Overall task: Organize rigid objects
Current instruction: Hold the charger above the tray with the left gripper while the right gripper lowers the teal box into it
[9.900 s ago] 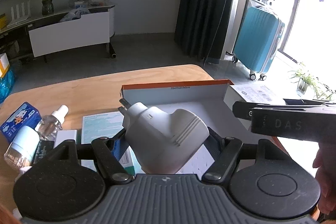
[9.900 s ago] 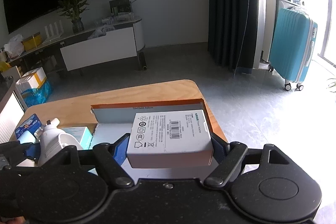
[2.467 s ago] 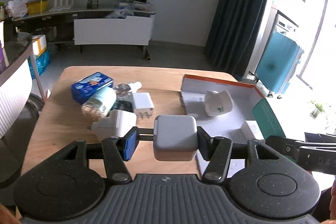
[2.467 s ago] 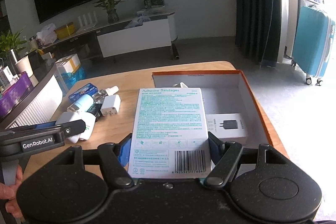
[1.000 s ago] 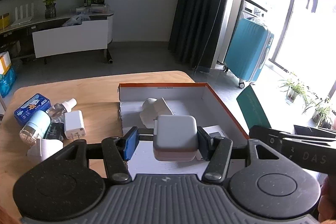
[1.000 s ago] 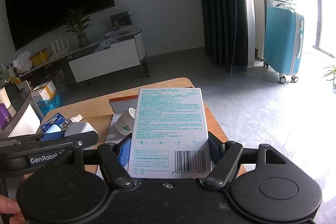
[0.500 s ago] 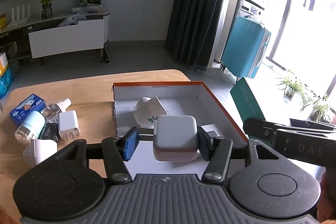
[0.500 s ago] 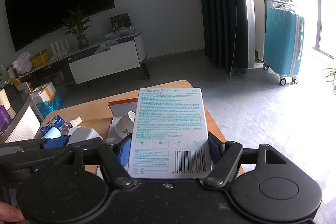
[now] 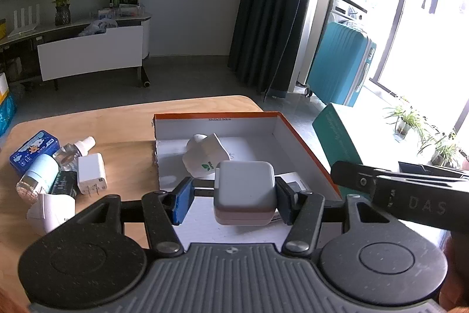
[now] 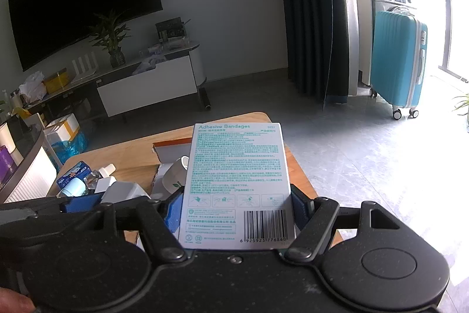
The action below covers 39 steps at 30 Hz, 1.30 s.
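Observation:
My left gripper [image 9: 234, 200] is over the near part of the orange-rimmed white box [image 9: 304, 145]; its jaws have opened, the left pad [image 9: 183, 203] stands off the white cube charger [image 9: 244, 191], which now seems to rest in the box. Inside lie a white plug-in device [image 9: 205, 159] and a small white carton [image 9: 293, 181]. My right gripper [image 10: 236, 213] is shut on the adhesive bandages box [image 10: 237, 181], held above the table right of the orange box [image 10: 171, 150]; it shows as a green box [image 9: 337, 137] in the left wrist view.
On the wooden table [image 9: 123, 125], left of the box, are a blue tin [image 9: 33, 148], a light-blue cylinder [image 9: 38, 175], a small clear bottle [image 9: 73, 150], a white charger [image 9: 91, 172] and a white plug-in device [image 9: 51, 210]. A teal suitcase [image 9: 340, 63] stands beyond.
My left gripper's jaws have opened around the cube charger over the box. My right gripper keeps the bandages box and has barely moved.

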Each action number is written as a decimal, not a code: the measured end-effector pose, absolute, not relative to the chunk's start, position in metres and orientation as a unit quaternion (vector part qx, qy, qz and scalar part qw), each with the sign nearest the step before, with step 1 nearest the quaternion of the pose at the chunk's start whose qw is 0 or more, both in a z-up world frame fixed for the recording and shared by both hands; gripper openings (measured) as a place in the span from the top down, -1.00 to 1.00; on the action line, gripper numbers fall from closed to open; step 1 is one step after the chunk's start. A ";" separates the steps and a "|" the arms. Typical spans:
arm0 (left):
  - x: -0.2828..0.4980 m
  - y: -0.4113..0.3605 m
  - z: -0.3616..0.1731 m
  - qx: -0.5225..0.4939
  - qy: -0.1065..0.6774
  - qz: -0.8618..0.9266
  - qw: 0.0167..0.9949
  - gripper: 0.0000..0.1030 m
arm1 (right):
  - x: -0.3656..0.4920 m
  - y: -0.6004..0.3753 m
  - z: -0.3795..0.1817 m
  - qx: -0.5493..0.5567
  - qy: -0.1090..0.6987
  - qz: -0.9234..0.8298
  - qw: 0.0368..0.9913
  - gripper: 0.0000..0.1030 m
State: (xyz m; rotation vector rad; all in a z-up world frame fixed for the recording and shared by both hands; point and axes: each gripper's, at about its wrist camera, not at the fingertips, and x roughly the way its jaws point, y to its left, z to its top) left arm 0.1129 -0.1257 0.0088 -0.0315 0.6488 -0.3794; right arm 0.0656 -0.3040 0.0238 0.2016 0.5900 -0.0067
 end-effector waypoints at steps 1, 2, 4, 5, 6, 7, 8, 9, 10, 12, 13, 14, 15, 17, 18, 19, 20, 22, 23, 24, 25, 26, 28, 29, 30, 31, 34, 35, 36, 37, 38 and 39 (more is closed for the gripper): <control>0.113 -0.126 0.008 -0.015 0.317 -0.185 0.930 -0.13 | 0.066 -0.304 0.024 0.099 0.290 -0.003 0.952 -0.63; 0.113 -0.126 0.008 -0.015 0.317 -0.186 0.930 -0.13 | 0.066 -0.304 0.024 0.099 0.290 -0.003 0.952 -0.63; 0.113 -0.126 0.008 -0.016 0.317 -0.185 0.930 -0.13 | 0.066 -0.304 0.024 0.098 0.290 -0.003 0.952 -0.63; 0.113 -0.127 0.008 -0.016 0.318 -0.185 0.930 -0.13 | 0.066 -0.304 0.024 0.099 0.290 -0.003 0.952 -0.63; 0.113 -0.127 0.007 -0.016 0.318 -0.185 0.930 -0.13 | 0.066 -0.304 0.024 0.098 0.290 -0.003 0.952 -0.63; 0.114 -0.127 0.007 -0.016 0.318 -0.186 0.930 -0.13 | 0.066 -0.304 0.024 0.098 0.290 -0.004 0.952 -0.63; 0.114 -0.127 0.007 -0.016 0.318 -0.185 0.930 -0.13 | 0.066 -0.304 0.024 0.098 0.290 -0.004 0.952 -0.63; 0.114 -0.127 0.006 -0.016 0.318 -0.185 0.930 -0.13 | 0.066 -0.304 0.024 0.099 0.290 -0.003 0.952 -0.63; 0.114 -0.127 0.006 -0.017 0.318 -0.185 0.930 -0.13 | 0.066 -0.304 0.024 0.099 0.291 -0.003 0.952 -0.63; 0.114 -0.127 0.006 -0.017 0.319 -0.185 0.930 -0.13 | 0.066 -0.304 0.024 0.098 0.291 -0.004 0.952 -0.63; 0.114 -0.127 0.006 -0.017 0.319 -0.185 0.929 -0.13 | 0.066 -0.304 0.024 0.099 0.291 -0.003 0.951 -0.63; 0.114 -0.127 0.006 -0.017 0.319 -0.185 0.929 -0.13 | 0.066 -0.304 0.024 0.099 0.291 -0.003 0.952 -0.63; 0.114 -0.127 0.005 -0.017 0.319 -0.185 0.929 -0.13 | 0.067 -0.304 0.024 0.098 0.291 -0.004 0.952 -0.63; 0.113 -0.127 0.005 -0.017 0.320 -0.185 0.929 -0.13 | 0.067 -0.304 0.024 0.098 0.292 -0.004 0.951 -0.63; 0.114 -0.127 0.005 -0.018 0.320 -0.185 0.929 -0.13 | 0.067 -0.304 0.023 0.098 0.292 -0.004 0.951 -0.63; 0.114 -0.126 0.004 -0.018 0.321 -0.185 0.929 -0.13 | 0.068 -0.304 0.022 0.098 0.293 -0.004 0.951 -0.63; 0.114 -0.126 0.004 -0.018 0.321 -0.184 0.929 -0.13 | 0.069 -0.305 0.021 0.098 0.294 -0.005 0.951 -0.63; 0.115 -0.126 0.003 -0.018 0.323 -0.184 0.928 -0.13 | 0.072 -0.305 0.019 0.097 0.296 -0.006 0.950 -0.63; 0.115 -0.127 0.003 -0.018 0.323 -0.184 0.928 -0.13 | 0.073 -0.305 0.018 0.097 0.298 -0.006 0.950 -0.63; 0.116 -0.127 0.003 -0.017 0.324 -0.184 0.928 -0.13 | 0.075 -0.306 0.017 0.097 0.299 -0.005 0.949 -0.63; 0.117 -0.127 0.002 -0.017 0.324 -0.184 0.928 -0.13 | 0.076 -0.306 0.016 0.097 0.300 -0.005 0.949 -0.63; 0.117 -0.127 0.002 -0.017 0.325 -0.184 0.928 -0.13 | 0.078 -0.306 0.016 0.096 0.301 -0.005 0.949 -0.63; 0.119 -0.127 0.002 -0.018 0.326 -0.184 0.927 -0.13 | 0.080 -0.306 0.015 0.096 0.303 -0.005 0.948 -0.63; 0.119 -0.127 0.002 -0.018 0.327 -0.184 0.927 -0.13 | 0.081 -0.306 0.015 0.096 0.304 -0.005 0.948 -0.63; 0.120 -0.127 0.002 -0.018 0.327 -0.184 0.927 -0.13 | 0.083 -0.306 0.014 0.096 0.305 -0.005 0.948 -0.63; 0.120 -0.127 0.001 -0.018 0.327 -0.183 0.927 -0.13 | 0.084 -0.306 0.013 0.096 0.306 -0.004 0.947 -0.63; 0.122 -0.128 0.001 -0.018 0.330 -0.184 0.926 -0.13 | 0.091 -0.306 0.010 0.097 0.310 -0.003 0.946 -0.63; 0.122 -0.128 0.000 -0.018 0.330 -0.184 0.926 -0.13 | 0.094 -0.307 0.008 0.096 0.312 -0.002 0.945 -0.63; 0.123 -0.128 0.000 -0.018 0.331 -0.184 0.925 -0.13 | 0.097 -0.307 0.007 0.096 0.315 -0.003 0.944 -0.63; 0.123 -0.128 -0.001 -0.018 0.332 -0.185 0.925 -0.13 | 0.100 -0.306 0.006 0.095 0.318 -0.003 0.943 -0.63; 0.124 -0.128 -0.001 -0.017 0.333 -0.185 0.925 -0.13 | 0.102 -0.306 0.004 0.095 0.319 -0.002 0.943 -0.63; 0.125 -0.128 -0.002 -0.017 0.334 -0.185 0.924 -0.13 | 0.105 -0.307 0.003 0.094 0.321 -0.001 0.942 -0.63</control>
